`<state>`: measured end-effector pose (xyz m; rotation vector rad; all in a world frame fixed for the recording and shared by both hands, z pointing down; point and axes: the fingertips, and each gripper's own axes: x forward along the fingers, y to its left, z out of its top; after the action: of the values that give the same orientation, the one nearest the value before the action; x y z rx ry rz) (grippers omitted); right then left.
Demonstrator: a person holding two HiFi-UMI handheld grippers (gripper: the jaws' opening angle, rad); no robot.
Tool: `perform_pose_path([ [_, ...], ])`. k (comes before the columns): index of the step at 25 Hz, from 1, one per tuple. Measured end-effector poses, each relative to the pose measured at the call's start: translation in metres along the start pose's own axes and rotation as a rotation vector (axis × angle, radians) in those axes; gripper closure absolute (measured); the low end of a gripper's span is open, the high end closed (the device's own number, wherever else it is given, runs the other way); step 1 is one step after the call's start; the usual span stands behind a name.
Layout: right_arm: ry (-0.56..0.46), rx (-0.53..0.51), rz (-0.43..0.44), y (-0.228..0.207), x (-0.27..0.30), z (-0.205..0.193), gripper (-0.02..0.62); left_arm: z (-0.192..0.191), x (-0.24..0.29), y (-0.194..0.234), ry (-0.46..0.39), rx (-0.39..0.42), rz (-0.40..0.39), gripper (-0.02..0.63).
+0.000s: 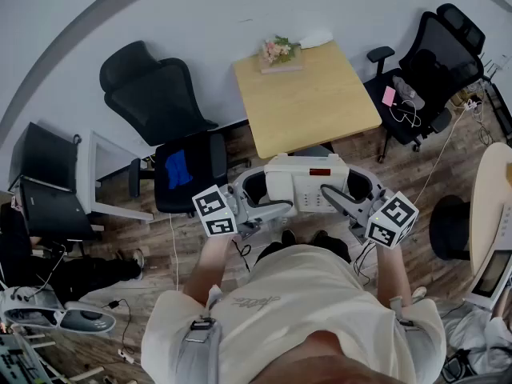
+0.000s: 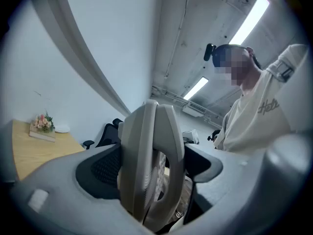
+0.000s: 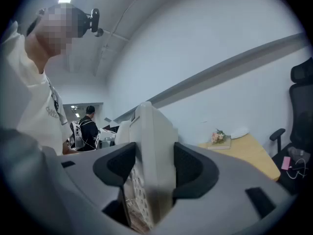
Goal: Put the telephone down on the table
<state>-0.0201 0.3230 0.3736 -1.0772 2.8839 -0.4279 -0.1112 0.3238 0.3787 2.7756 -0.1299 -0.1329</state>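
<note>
A white desk telephone (image 1: 304,184) with a red display hangs in the air in front of my chest, held between both grippers. My left gripper (image 1: 254,192) is shut on its left end, where the handset (image 2: 146,136) stands edge-on between the dark pads. Closed on the right end is my right gripper (image 1: 354,190), and the phone's body (image 3: 152,146) fills the gap between its pads. The light wooden table (image 1: 308,98) lies just beyond the phone. At its far edge are a small bunch of flowers (image 1: 278,50) and a white object (image 1: 316,38).
A black office chair (image 1: 160,102) with a blue cloth (image 1: 176,169) on its seat stands left of the table. A second black chair (image 1: 436,62) stands to the right. A round white table (image 1: 488,206) is at the far right. Another person (image 3: 89,126) stands far behind.
</note>
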Motion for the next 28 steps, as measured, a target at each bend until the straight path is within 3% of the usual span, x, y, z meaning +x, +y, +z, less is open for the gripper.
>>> perform_pose_path([
  [11, -0.018, -0.029, 0.041, -0.014, -0.028, 0.021, 0.354, 0.009, 0.033, -0.014, -0.011, 0.025, 0.029, 0.216],
  [28, -0.008, 0.019, 0.08, -0.062, -0.065, 0.009, 0.354, -0.012, 0.088, -0.007, -0.033, -0.014, 0.081, 0.216],
])
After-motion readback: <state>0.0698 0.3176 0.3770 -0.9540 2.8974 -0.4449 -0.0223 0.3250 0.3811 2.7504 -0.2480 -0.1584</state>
